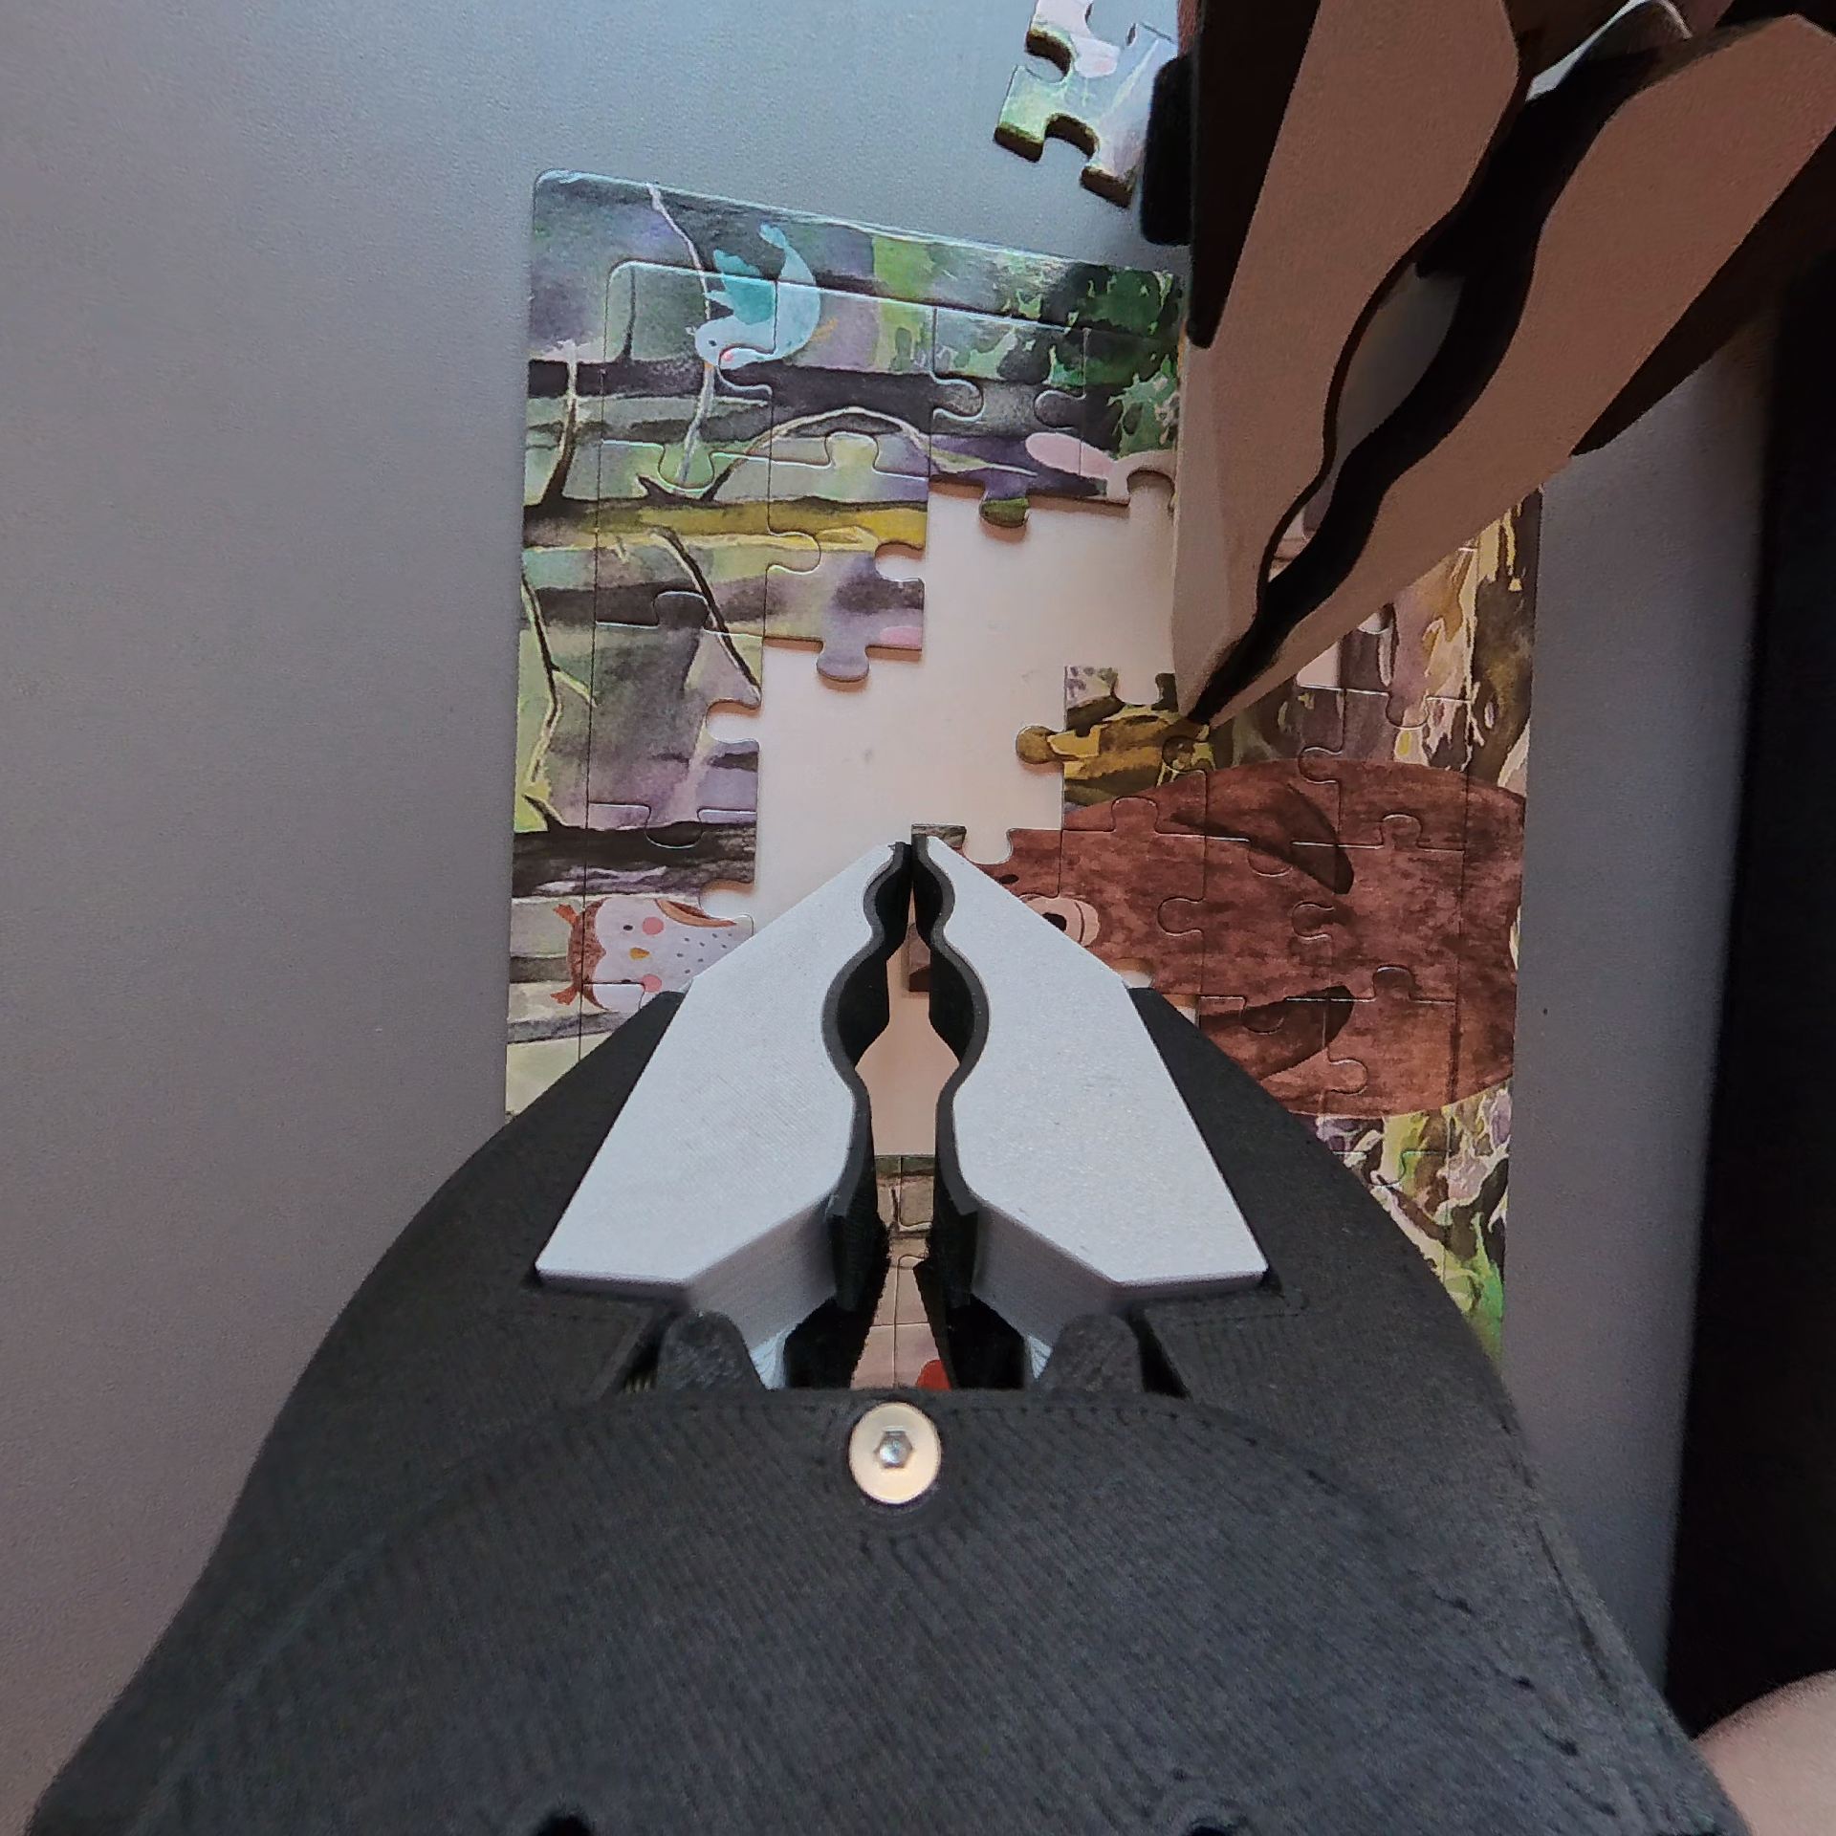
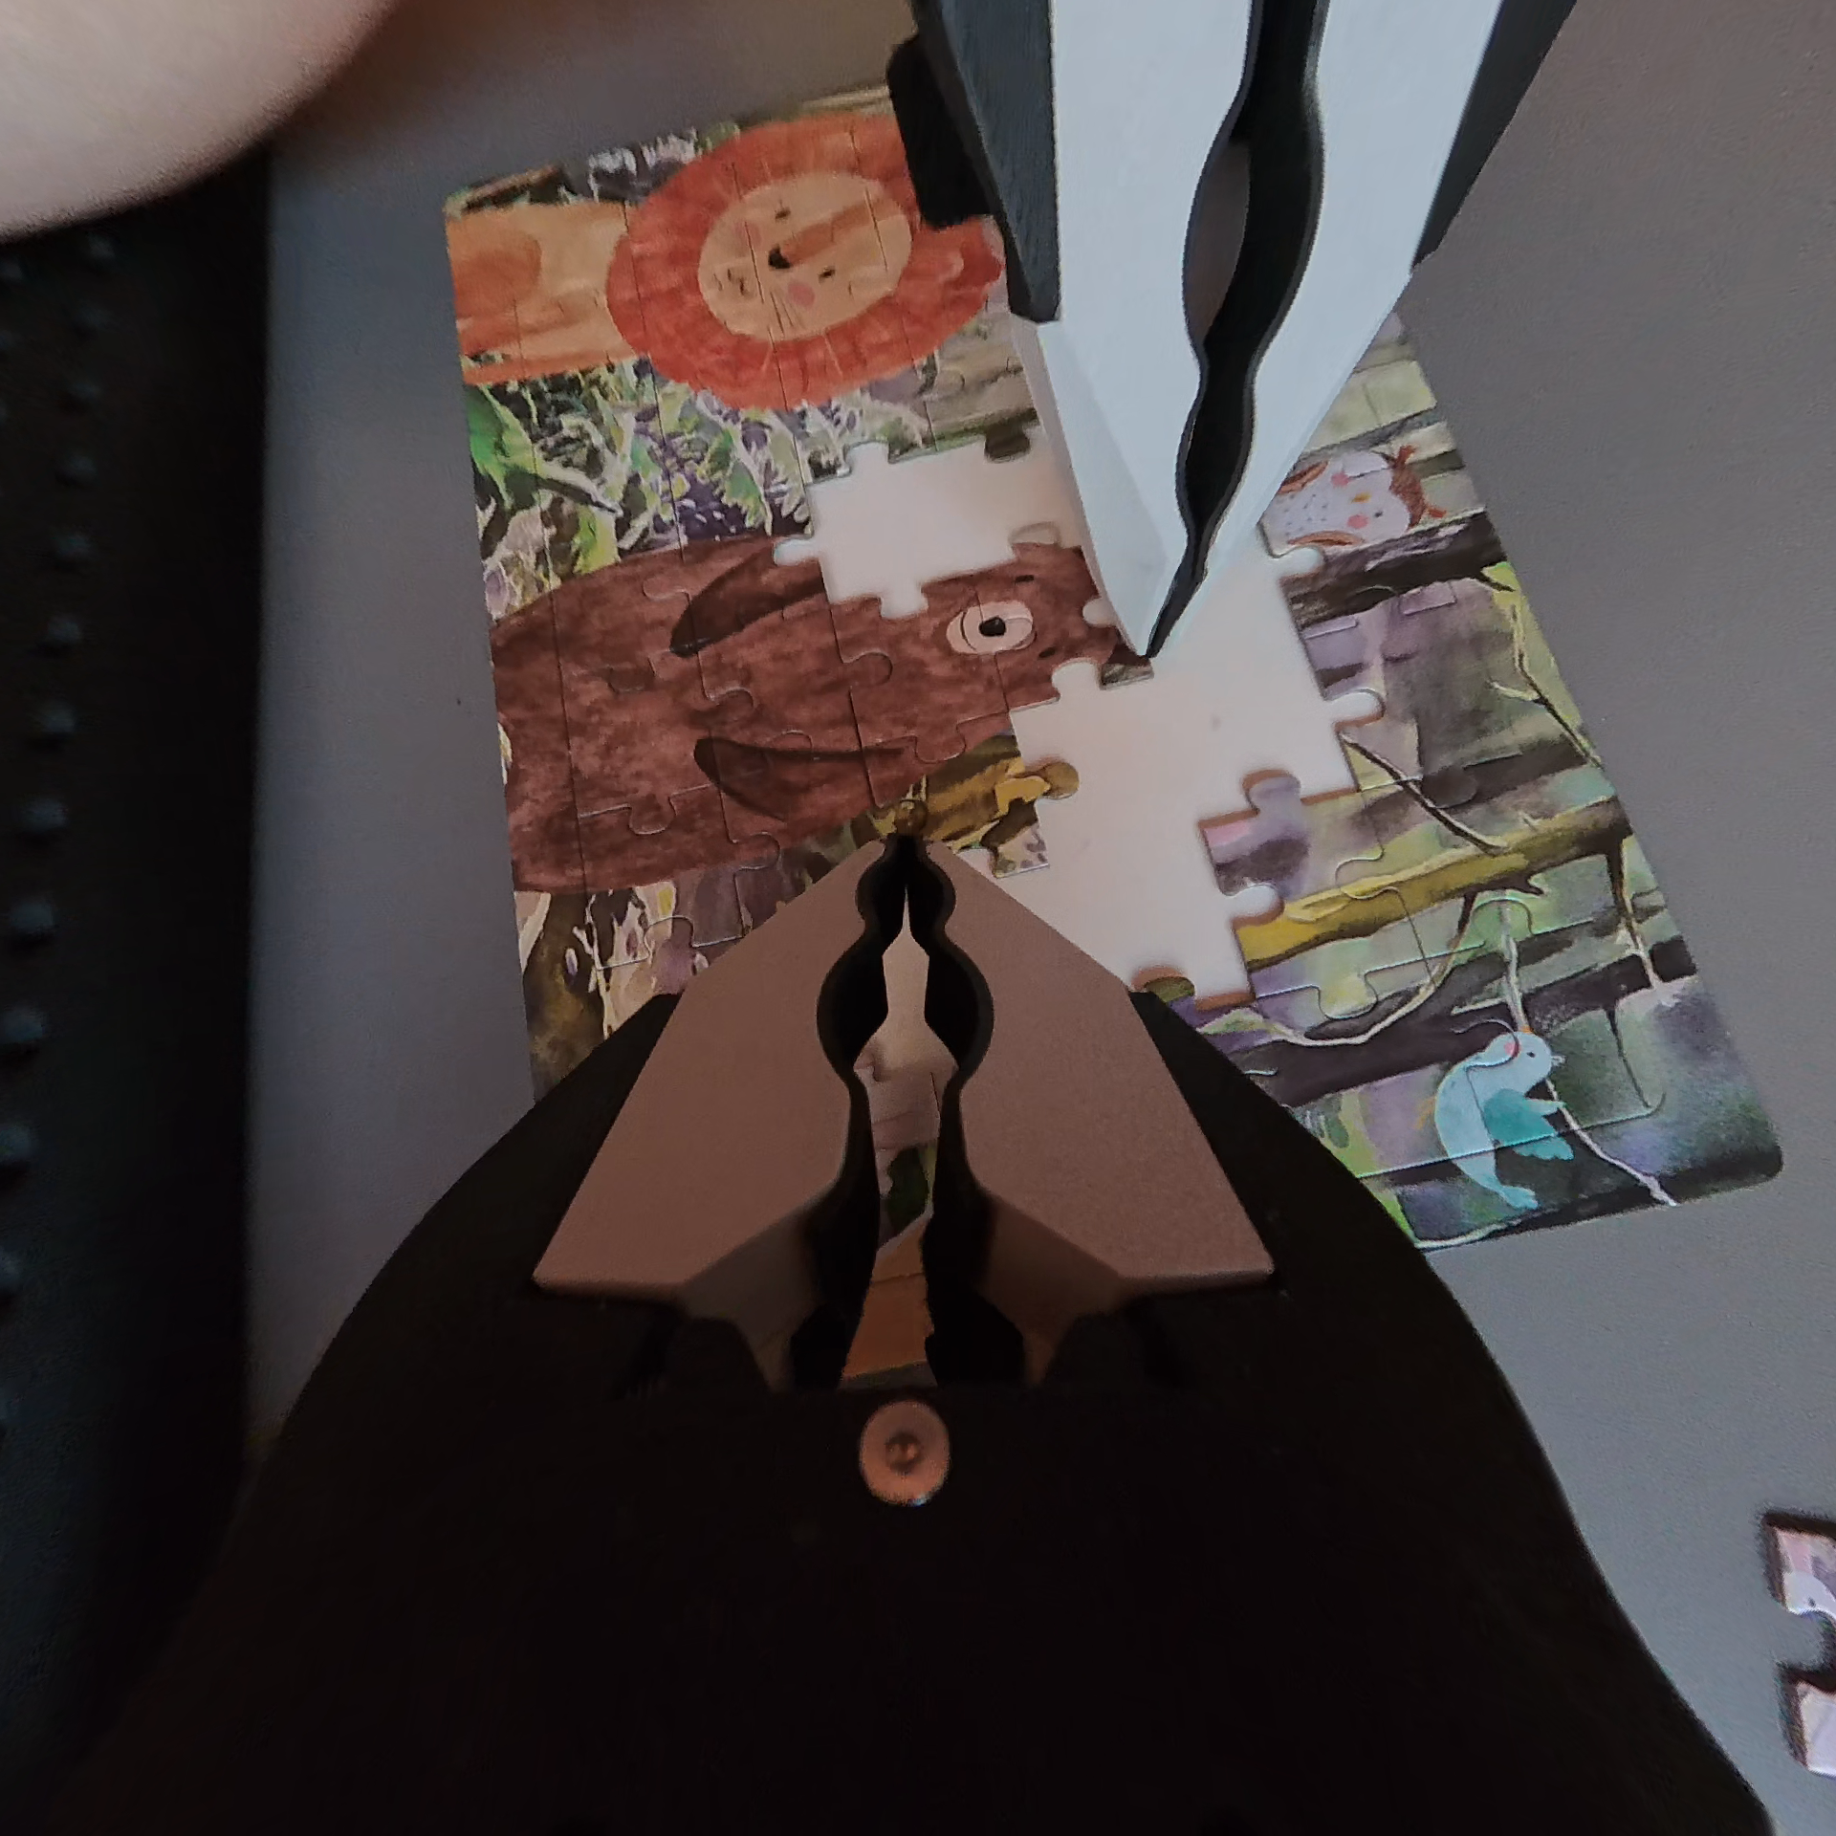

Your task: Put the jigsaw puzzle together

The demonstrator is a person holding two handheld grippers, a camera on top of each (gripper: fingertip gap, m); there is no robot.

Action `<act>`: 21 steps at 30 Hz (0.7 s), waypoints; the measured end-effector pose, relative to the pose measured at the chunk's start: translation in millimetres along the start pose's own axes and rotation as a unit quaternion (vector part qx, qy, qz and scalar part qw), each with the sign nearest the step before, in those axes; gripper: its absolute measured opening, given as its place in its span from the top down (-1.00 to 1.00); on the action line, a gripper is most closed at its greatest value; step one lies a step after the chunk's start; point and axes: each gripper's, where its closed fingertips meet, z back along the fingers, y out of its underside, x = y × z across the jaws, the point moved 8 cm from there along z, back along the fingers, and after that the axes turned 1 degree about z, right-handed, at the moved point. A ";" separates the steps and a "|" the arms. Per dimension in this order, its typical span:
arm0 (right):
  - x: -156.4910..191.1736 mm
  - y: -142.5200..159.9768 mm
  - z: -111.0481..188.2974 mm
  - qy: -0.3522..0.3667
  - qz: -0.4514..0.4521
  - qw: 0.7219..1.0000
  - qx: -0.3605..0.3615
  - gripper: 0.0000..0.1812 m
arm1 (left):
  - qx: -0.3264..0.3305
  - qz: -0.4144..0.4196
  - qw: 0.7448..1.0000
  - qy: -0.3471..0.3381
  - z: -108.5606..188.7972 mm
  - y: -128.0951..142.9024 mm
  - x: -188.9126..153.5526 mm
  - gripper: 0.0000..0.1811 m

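Grey surface (image 1: 248, 596) holds a part-built jigsaw puzzle (image 1: 695, 596). Both tongs, left tongs (image 1: 912, 846) and right tongs (image 2: 906, 842), are closed and empty, tips pressing pieces; press gently, straight down, to seat tabs.

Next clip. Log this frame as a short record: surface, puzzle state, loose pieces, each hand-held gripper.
surface: grey table
puzzle: mostly assembled, white gap in the middle
loose pieces: one beyond the puzzle's bird end; more at the right view's edge
left hand-held gripper: shut, tips at the gap's edge by the bear
right hand-held gripper: shut, tips on the yellow-green piece
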 end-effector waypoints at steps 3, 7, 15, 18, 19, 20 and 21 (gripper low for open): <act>2.4 -1.2 -0.4 0.016 0.018 1.000 0.012 1.00 | 0.000 0.001 1.000 0.000 -0.1 0.0 0.1 1.00; 3.5 -1.5 -0.5 0.023 0.018 0.999 0.014 1.00 | -0.008 -0.007 1.000 -0.010 4.8 -1.2 0.0 1.00; 2.5 0.7 -0.3 0.015 0.014 1.000 0.000 1.00 | 0.014 -0.071 0.996 0.058 0.7 -19.0 -37.1 1.00; 2.6 0.9 -0.2 0.016 0.015 1.000 -0.001 1.00 | 0.020 -0.056 0.995 0.078 -10.2 -18.6 -35.8 1.00; 2.6 0.8 -0.3 0.016 0.015 1.000 -0.001 1.00 | 0.031 -0.053 0.995 0.078 -12.2 -15.6 -34.6 1.00; 2.6 0.9 -0.3 0.016 0.015 1.000 0.000 1.00 | 0.032 -0.051 0.995 0.081 -12.9 -14.3 -34.3 1.00; 2.6 0.9 -0.3 0.015 0.015 1.000 0.000 1.00 | 0.028 -0.050 0.995 0.085 -12.7 -14.0 -34.3 1.00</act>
